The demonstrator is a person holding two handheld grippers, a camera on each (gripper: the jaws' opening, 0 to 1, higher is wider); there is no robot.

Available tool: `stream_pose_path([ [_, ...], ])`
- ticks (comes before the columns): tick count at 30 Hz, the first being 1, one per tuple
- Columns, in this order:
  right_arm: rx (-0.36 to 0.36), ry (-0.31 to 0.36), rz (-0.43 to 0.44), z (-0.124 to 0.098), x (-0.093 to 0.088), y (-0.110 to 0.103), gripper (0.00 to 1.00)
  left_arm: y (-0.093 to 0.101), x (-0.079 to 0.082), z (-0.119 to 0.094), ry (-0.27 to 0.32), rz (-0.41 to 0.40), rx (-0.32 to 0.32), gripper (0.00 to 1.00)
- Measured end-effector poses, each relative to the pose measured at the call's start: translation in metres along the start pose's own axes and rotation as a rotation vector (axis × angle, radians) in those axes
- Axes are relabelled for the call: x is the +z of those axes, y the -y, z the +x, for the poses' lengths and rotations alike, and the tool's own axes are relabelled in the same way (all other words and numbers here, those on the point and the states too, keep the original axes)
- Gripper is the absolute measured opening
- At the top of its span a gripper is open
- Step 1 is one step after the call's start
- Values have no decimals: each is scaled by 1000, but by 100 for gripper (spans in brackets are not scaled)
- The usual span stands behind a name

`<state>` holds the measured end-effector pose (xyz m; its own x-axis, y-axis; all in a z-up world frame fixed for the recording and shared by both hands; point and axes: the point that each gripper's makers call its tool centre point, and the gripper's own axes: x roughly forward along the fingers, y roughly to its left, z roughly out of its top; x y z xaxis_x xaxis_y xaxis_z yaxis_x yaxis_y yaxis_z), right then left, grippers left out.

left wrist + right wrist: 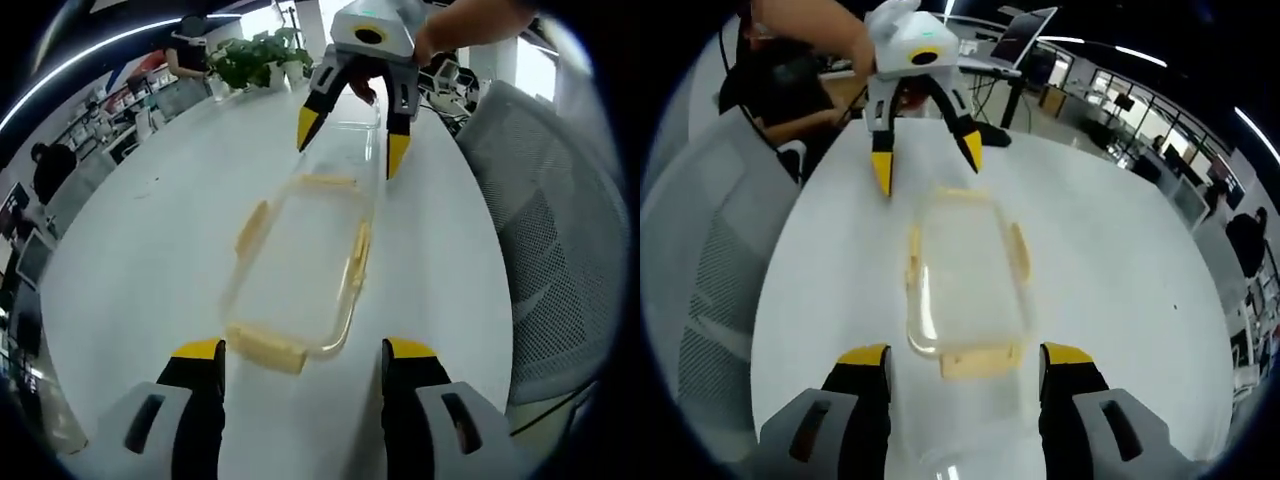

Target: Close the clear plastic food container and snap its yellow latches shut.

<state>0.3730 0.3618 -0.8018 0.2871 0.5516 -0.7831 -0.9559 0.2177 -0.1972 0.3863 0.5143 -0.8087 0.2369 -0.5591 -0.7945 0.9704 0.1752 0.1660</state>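
A clear plastic container [300, 262] [966, 280] lies lengthwise on the white table [150, 260] between my two grippers. Its yellow latches flare outward: one at each end [268, 349] [980, 362] and one on each long side [250, 228]. My left gripper [305, 350] is open at one end, with the end latch between its jaws. From the opposite end my right gripper [966, 354] faces it, open as well. A further clear plastic part [350, 135] reaches between the right gripper's [353, 142] jaws. Held by a hand, the left gripper [927, 163] hangs over the far end.
A grey mesh chair [560, 230] [710, 250] stands close against the table edge beside the container. Potted plants [255, 55] sit at the table's far end. A laptop [1025, 35] is on a stand beyond. People and desks fill the background.
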Motion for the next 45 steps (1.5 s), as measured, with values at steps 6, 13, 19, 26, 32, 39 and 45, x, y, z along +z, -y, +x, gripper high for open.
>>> stream_pose_path([
  [6, 13, -17, -24, 2, 0, 3, 59, -4, 2, 3, -6, 15, -18, 63],
  [13, 24, -30, -27, 6, -3, 9, 58, -9, 0, 8, -29, 49, -32, 63],
  [19, 46, -51, -27, 10, -7, 8, 57, -12, -4, 10, -50, 72, -49, 63],
  [26, 65, -74, -33, 15, -10, 7, 55, -18, -7, 12, -73, 92, -58, 63],
  [32, 88, -94, -35, 18, -13, 4, 54, -21, -8, 16, -98, 124, -74, 62],
  [39, 110, -115, -26, 22, -19, 1, 53, -23, -11, 20, -134, 161, -94, 59],
  [45, 123, -132, -28, 24, -22, 1, 53, -22, -12, 21, -138, 164, -125, 55],
])
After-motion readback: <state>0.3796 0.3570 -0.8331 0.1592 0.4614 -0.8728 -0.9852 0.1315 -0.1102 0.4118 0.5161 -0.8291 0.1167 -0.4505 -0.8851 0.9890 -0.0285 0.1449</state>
